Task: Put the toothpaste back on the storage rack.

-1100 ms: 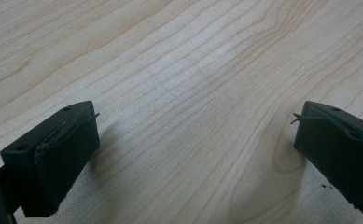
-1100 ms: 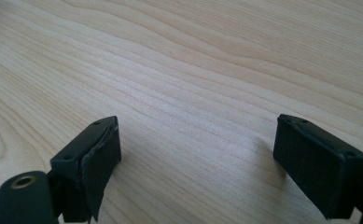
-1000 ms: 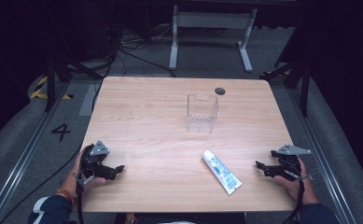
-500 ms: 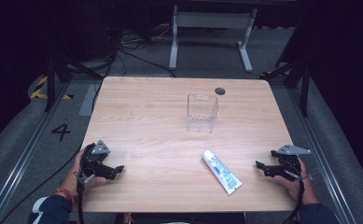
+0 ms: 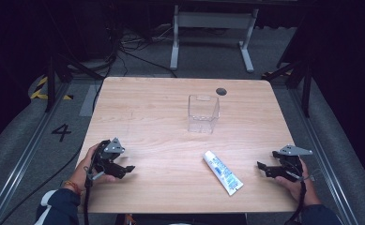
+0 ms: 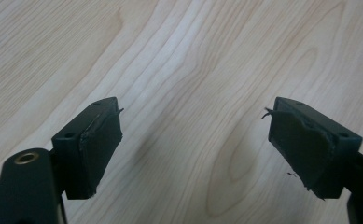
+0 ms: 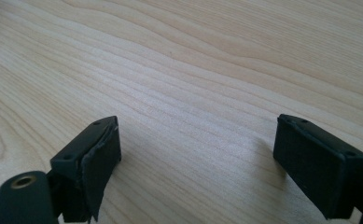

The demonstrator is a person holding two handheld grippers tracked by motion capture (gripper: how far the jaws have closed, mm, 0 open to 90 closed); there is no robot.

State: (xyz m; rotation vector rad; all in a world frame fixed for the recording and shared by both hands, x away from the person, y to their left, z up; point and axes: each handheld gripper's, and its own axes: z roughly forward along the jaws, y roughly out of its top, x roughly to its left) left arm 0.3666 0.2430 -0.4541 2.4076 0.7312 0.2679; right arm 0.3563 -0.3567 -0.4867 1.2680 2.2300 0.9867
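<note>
Two grippers, the left gripper (image 5: pixel 124 169) just narrowing on nothing and the right gripper (image 5: pixel 263 168) spread, are idling; the right is probably best swinging squarely across the tube (image 5: pixel 223 172).

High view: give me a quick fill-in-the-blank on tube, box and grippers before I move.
1. The white tube lies flat on the table, nearer the ____ gripper.
2. The clear box stands upright and holds ____.
3. The left gripper has just been closing its jaws, with ____ between them but bare wood.
4. The dark round hole sits at the table's far edge, just ____ the box.

Missing words: right; nothing; nothing; behind
</note>
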